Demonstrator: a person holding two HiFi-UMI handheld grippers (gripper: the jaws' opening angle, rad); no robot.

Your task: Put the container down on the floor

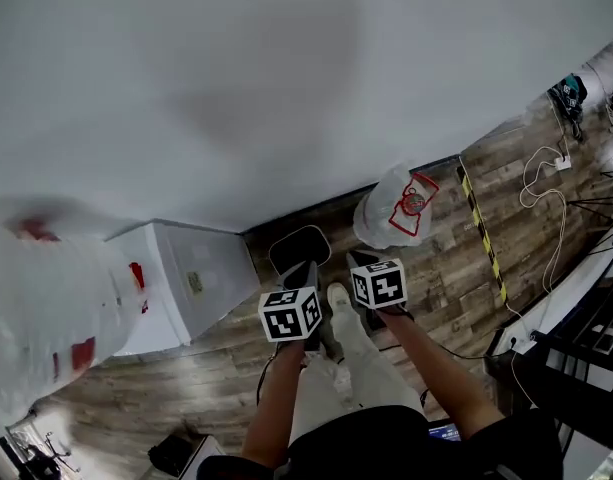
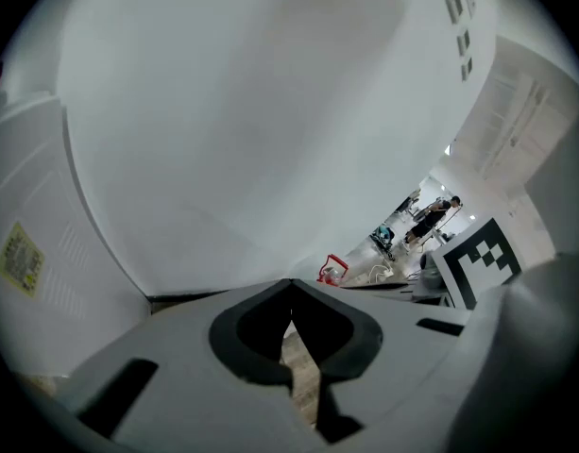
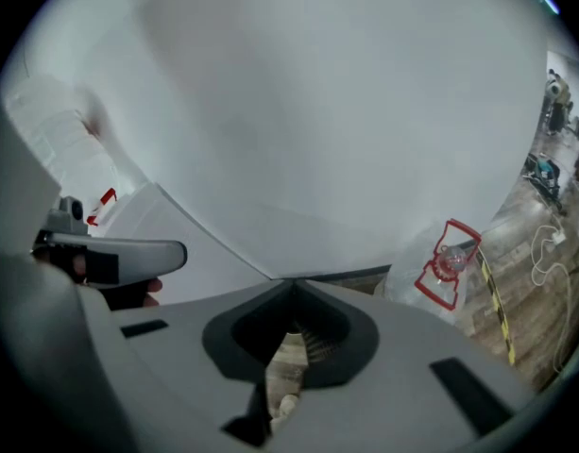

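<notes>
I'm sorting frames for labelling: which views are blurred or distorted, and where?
Head view: the white shape with red patches at left is smeared out of focus, and a soft shadow lies on the wall. Both gripper views: fisheye bending, black corners.

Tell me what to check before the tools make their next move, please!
1. Container down on the floor: ok, it looks set down by the wall.
2. Left tool let go: ok, jaws together, nothing between them.
3. Right tool let go: ok, jaws together, nothing between them.
4. White bag apart from the container: ok, it stands to the container's right.
5. What is inside the container: cannot tell, too dark.
</notes>
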